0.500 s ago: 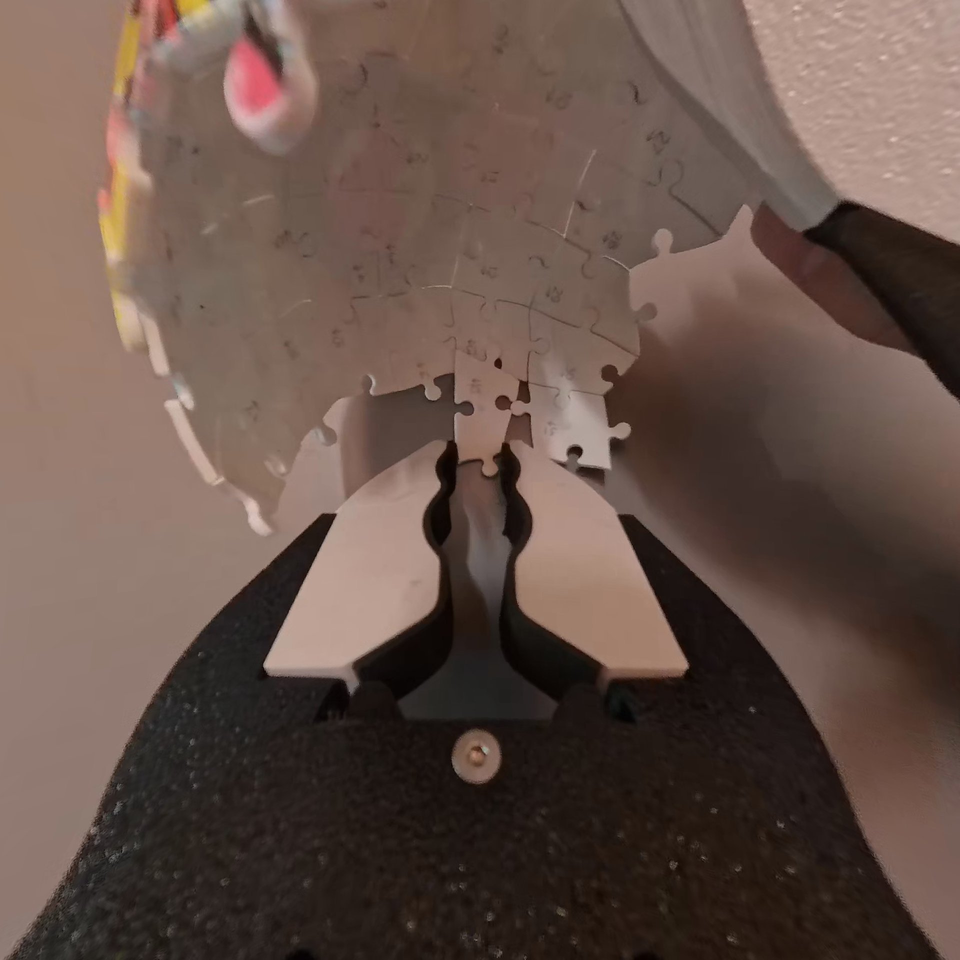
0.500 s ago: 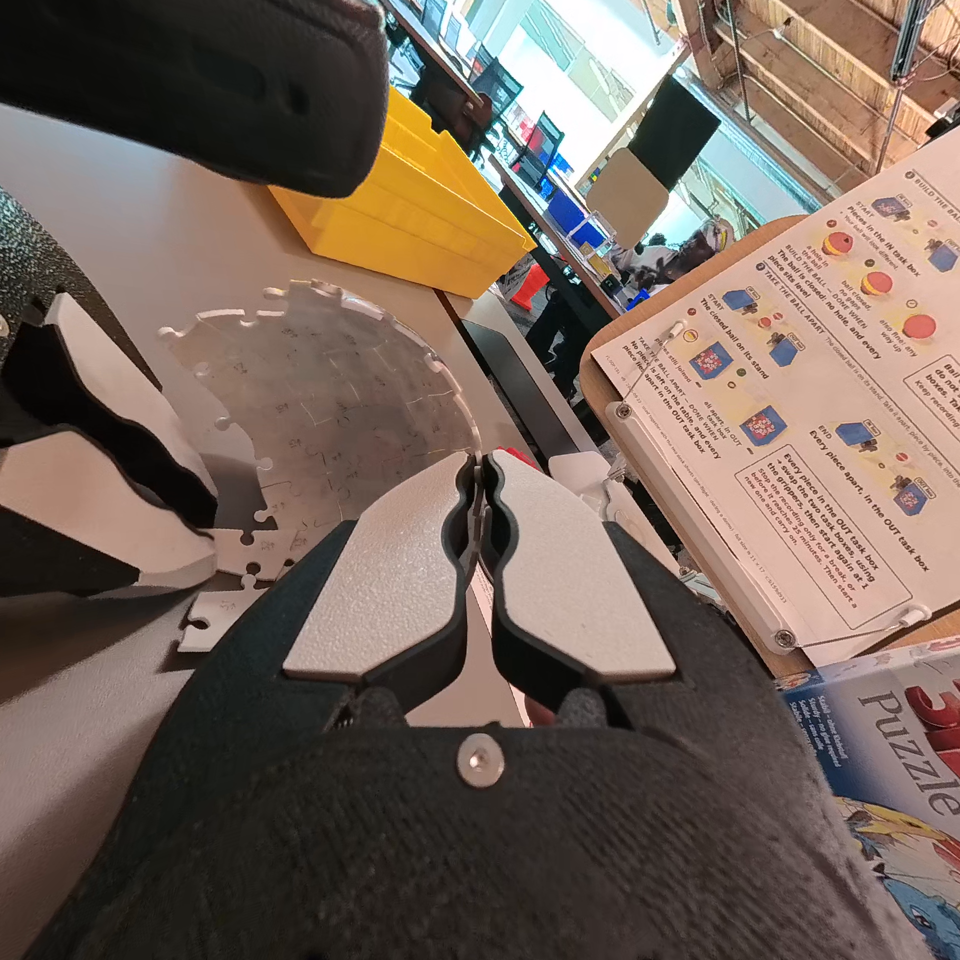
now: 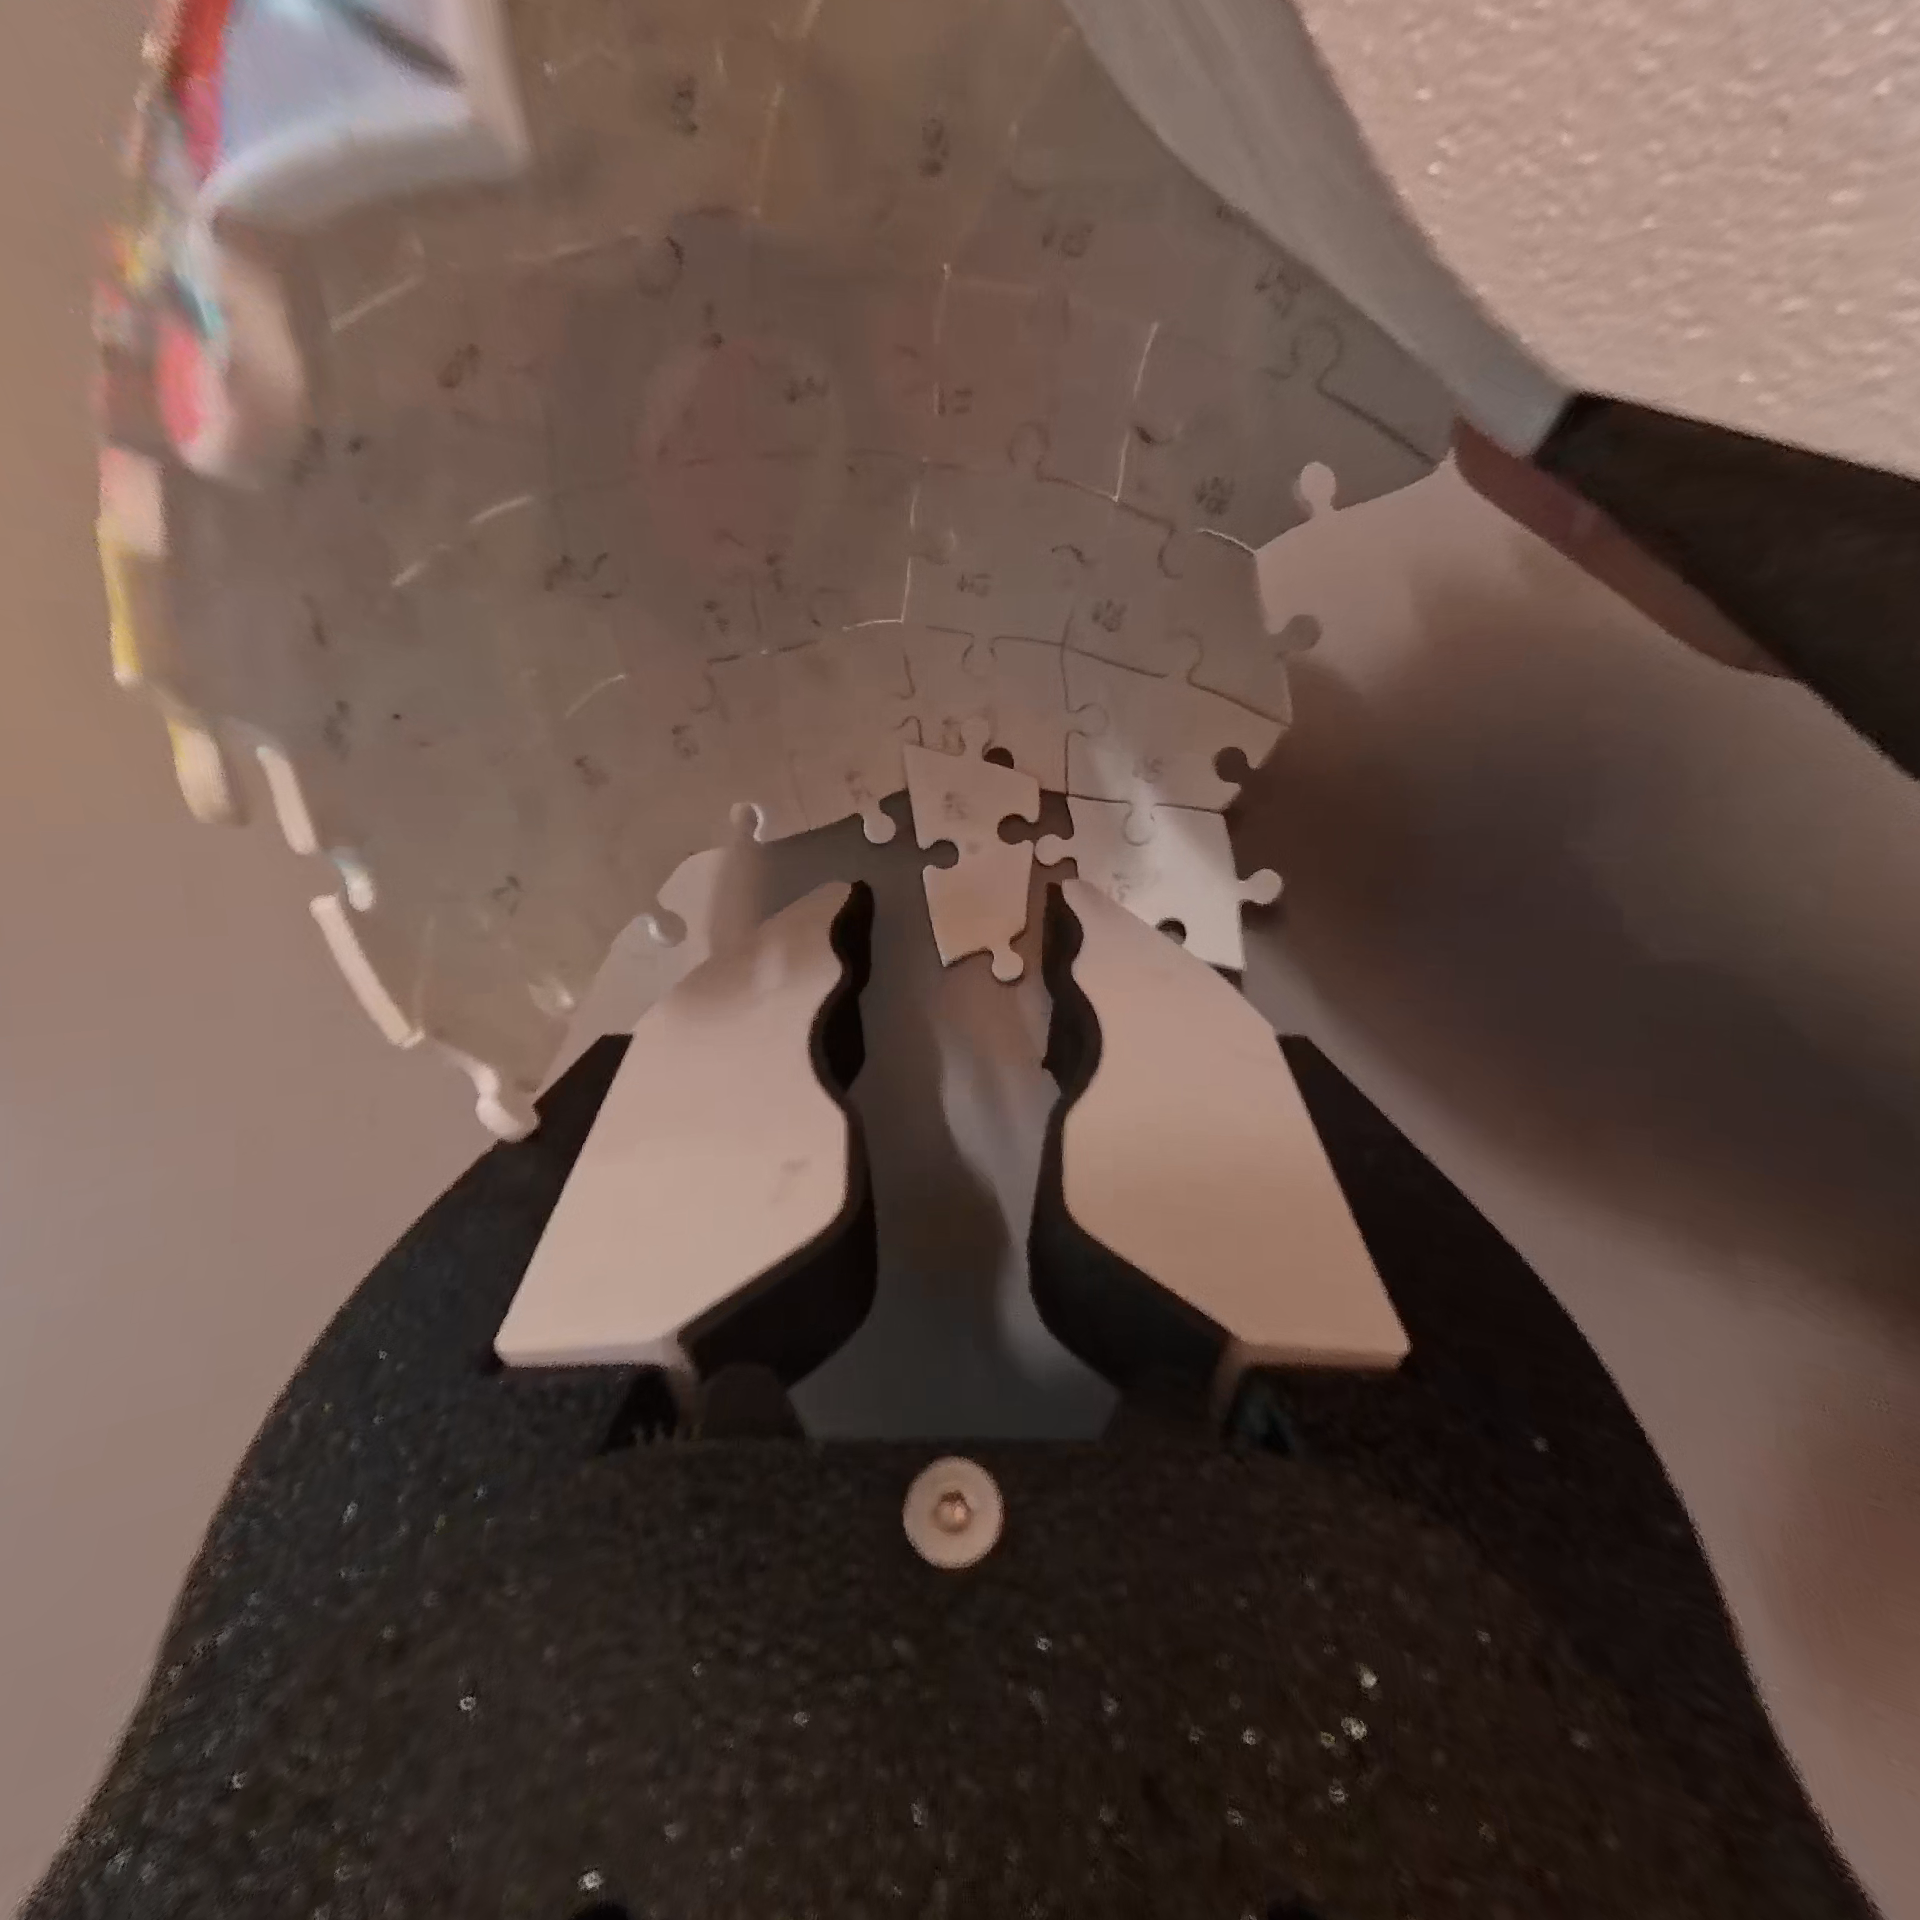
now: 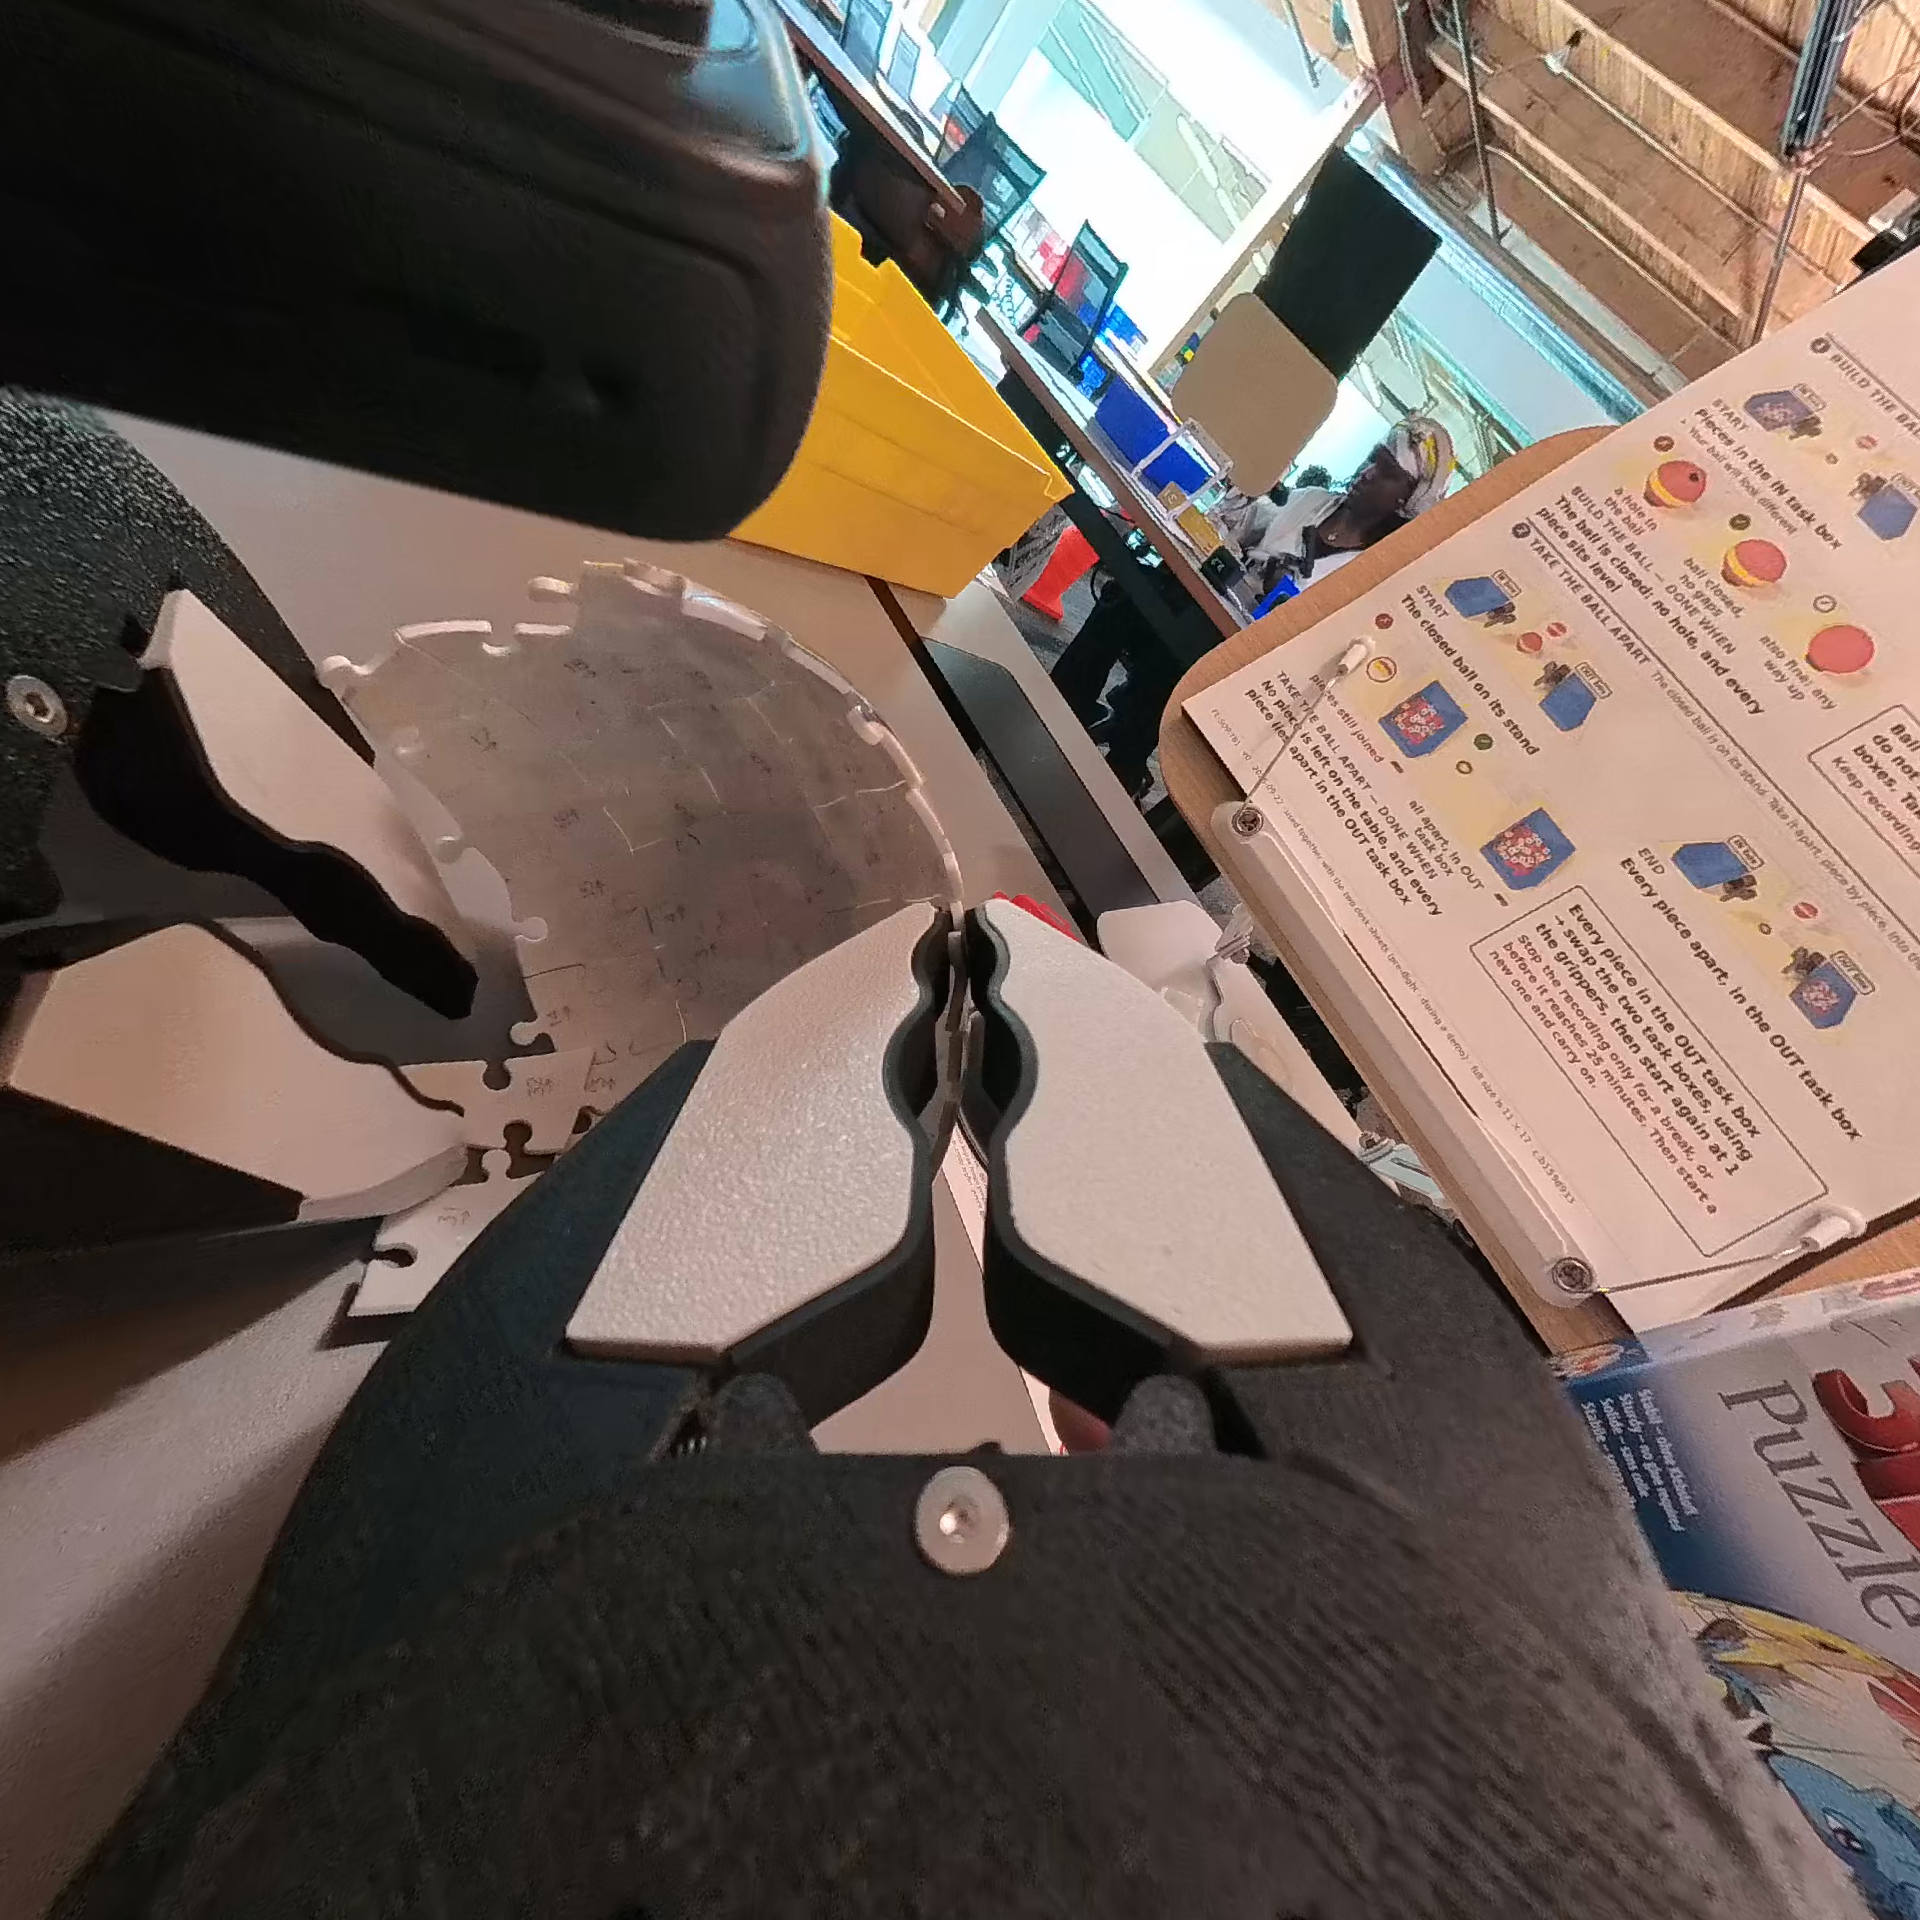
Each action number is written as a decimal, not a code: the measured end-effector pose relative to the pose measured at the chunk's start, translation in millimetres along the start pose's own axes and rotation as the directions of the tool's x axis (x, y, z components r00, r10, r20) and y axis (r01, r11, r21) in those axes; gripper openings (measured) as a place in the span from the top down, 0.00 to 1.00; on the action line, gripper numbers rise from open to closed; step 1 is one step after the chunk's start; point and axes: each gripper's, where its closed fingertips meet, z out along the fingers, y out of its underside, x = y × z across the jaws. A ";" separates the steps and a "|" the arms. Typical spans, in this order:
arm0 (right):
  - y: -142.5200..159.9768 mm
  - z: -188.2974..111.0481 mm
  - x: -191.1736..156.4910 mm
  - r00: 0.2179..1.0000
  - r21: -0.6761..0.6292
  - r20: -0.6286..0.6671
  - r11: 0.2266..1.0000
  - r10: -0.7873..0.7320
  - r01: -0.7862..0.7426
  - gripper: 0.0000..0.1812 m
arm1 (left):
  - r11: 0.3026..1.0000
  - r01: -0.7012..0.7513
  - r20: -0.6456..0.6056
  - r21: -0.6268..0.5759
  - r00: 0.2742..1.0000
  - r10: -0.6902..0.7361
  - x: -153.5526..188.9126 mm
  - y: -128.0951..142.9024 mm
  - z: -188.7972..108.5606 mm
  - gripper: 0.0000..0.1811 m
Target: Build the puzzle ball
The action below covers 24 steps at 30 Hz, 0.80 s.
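Where half a second ago its jaws pinched the loose grey puzzle piece (image 3: 971, 883) at the curved grey half-built shell's (image 3: 727, 520) rim, the left gripper (image 3: 961, 935) now gapes, leaving the piece crooked, seemingly not fully seated. The right gripper (image 4: 958, 925) stays clamped on the shell's edge above the table (image 4: 312, 509).

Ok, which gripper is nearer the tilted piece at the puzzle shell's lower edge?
Left. The left gripper has the tilted piece between its parted fingertips; the right gripper pinches the rim of the puzzle shell farther along.
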 end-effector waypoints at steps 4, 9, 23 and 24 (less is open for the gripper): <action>-0.2 0.0 -0.1 1.000 0.000 0.000 1.000 -0.003 0.003 0.98 | 0.999 0.037 -0.055 0.003 0.998 -0.037 5.0 -0.6 1.8 0.90; -0.2 0.0 0.0 1.000 0.001 0.000 1.000 -0.002 0.002 0.98 | 0.998 0.056 -0.072 0.000 0.996 -0.056 4.9 -0.7 2.2 0.91; 0.6 0.2 0.1 1.000 -0.001 0.000 1.000 -0.001 0.001 0.98 | 0.988 0.144 -0.132 -0.047 0.980 -0.149 13.1 0.9 -2.5 0.91; 0.6 0.2 0.0 1.000 -0.001 0.001 1.000 -0.001 0.001 0.98 | 0.989 0.142 -0.125 -0.049 0.981 -0.147 12.4 1.5 -2.6 0.90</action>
